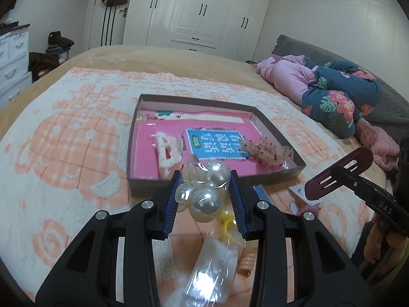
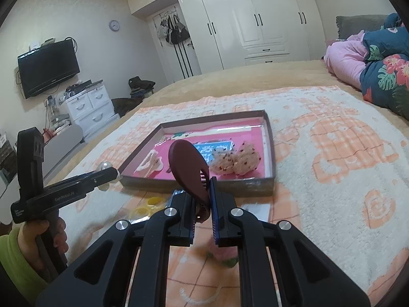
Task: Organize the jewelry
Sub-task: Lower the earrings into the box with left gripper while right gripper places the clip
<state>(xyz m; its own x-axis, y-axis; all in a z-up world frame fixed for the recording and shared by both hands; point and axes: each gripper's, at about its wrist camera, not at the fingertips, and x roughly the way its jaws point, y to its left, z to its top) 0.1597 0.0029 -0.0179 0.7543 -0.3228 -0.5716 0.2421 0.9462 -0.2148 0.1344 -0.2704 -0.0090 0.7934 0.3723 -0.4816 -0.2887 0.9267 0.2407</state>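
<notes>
Blue label [image 1: 217,144] text in the box [image 1: 276,130]: too blurred to read, and the speckled scrunchie [image 1: 265,152] covered its right corner. White hair claw [image 2: 150,163]: near side hidden behind the box wall in the right wrist view. Clear packet [image 1: 204,189] with pearl baubles: lower end blown out by glare, cut off at the frame bottom. Dark red hair clip [image 2: 190,171]: its base was hidden between the right gripper [image 2: 204,199] pads. Yellow rings [image 2: 147,206]: partly hidden by a finger. Pink item [image 2: 225,254] under that gripper: unidentifiable.
</notes>
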